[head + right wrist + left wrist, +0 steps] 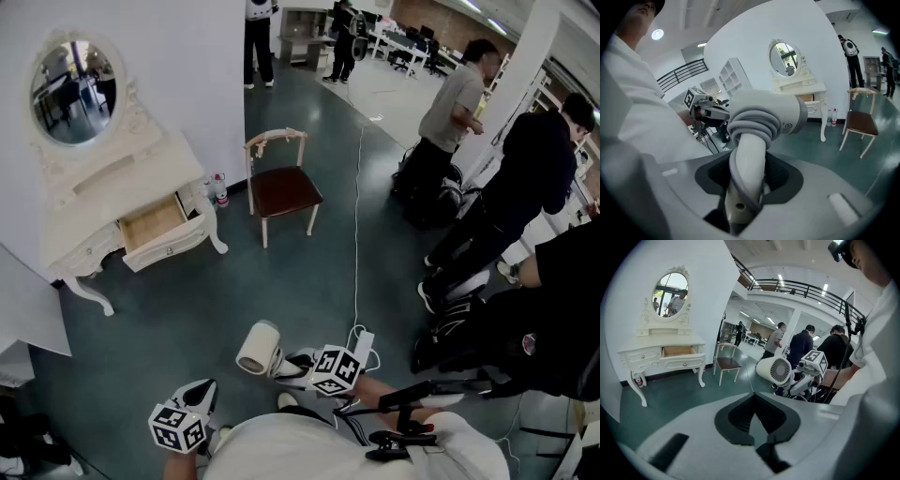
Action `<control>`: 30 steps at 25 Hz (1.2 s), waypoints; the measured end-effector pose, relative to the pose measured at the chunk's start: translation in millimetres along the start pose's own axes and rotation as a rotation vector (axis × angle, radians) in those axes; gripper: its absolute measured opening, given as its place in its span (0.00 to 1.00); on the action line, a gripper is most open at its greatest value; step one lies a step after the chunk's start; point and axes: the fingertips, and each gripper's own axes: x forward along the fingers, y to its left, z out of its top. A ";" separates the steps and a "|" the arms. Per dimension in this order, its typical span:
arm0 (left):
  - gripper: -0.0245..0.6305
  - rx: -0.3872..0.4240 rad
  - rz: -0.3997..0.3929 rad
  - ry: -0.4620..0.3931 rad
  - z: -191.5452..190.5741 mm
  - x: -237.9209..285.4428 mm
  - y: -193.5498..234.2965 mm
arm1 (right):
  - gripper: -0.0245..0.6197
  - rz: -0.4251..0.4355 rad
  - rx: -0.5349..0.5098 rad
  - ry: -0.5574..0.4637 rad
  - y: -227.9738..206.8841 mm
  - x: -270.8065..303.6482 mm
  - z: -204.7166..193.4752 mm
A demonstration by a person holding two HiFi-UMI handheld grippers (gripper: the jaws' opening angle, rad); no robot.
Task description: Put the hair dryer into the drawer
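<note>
Holding the hair dryer, well short of the dressing table

The right gripper pinches the hair dryer by its handle. In the right gripper view the pale handle stands between the two jaws, and both press on it. A grey cord is coiled around the handle just under the barrel. The barrel lies roughly level and its nozzle points toward the dressing table.

The dryer is well apart from that table, across a stretch of dark floor and close to the person's body. The left gripper hangs just beside it on the same far side from the table. Its jaws are pressed together at the tips, with nothing between them.

The drawer in the table's front is pulled out, and its wooden inside shows. An oval mirror stands on the table's back edge. A wooden chair stands near the table's drawer end, and a bottle stands on the floor between them. Several people stand farther off, beyond the chair from the table.
</note>
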 end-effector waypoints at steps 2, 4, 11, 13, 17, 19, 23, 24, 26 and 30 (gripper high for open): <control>0.04 -0.008 0.021 -0.023 -7.4 -24.6 10.9 | 0.30 0.020 -0.021 0.008 16.4 19.9 9.6; 0.04 -0.022 0.046 -0.041 -18.4 -51.7 24.1 | 0.30 0.041 -0.045 0.015 35.1 40.9 20.2; 0.04 -0.112 0.099 -0.074 -77.0 -137.4 63.2 | 0.30 0.074 -0.064 0.028 100.5 96.9 46.4; 0.04 -0.111 0.115 -0.099 -86.0 -159.4 76.6 | 0.30 0.085 -0.053 0.023 115.2 115.2 53.0; 0.04 -0.123 0.120 -0.138 -104.3 -190.2 102.0 | 0.30 0.078 -0.079 0.043 135.0 154.8 60.6; 0.04 -0.130 0.126 -0.136 -116.0 -206.5 107.1 | 0.30 0.083 -0.090 0.047 146.3 171.6 65.6; 0.04 -0.123 0.121 -0.113 -133.1 -236.0 121.3 | 0.30 0.048 -0.089 0.029 167.5 191.6 77.1; 0.04 -0.130 0.122 -0.105 -138.7 -242.4 126.6 | 0.30 0.041 -0.088 0.032 172.6 196.1 78.9; 0.04 -0.148 0.121 -0.084 -149.6 -251.7 136.2 | 0.30 0.035 -0.086 0.044 181.9 202.4 80.9; 0.04 -0.172 0.110 -0.069 -152.7 -247.1 149.5 | 0.30 0.032 -0.076 0.060 178.2 203.9 86.3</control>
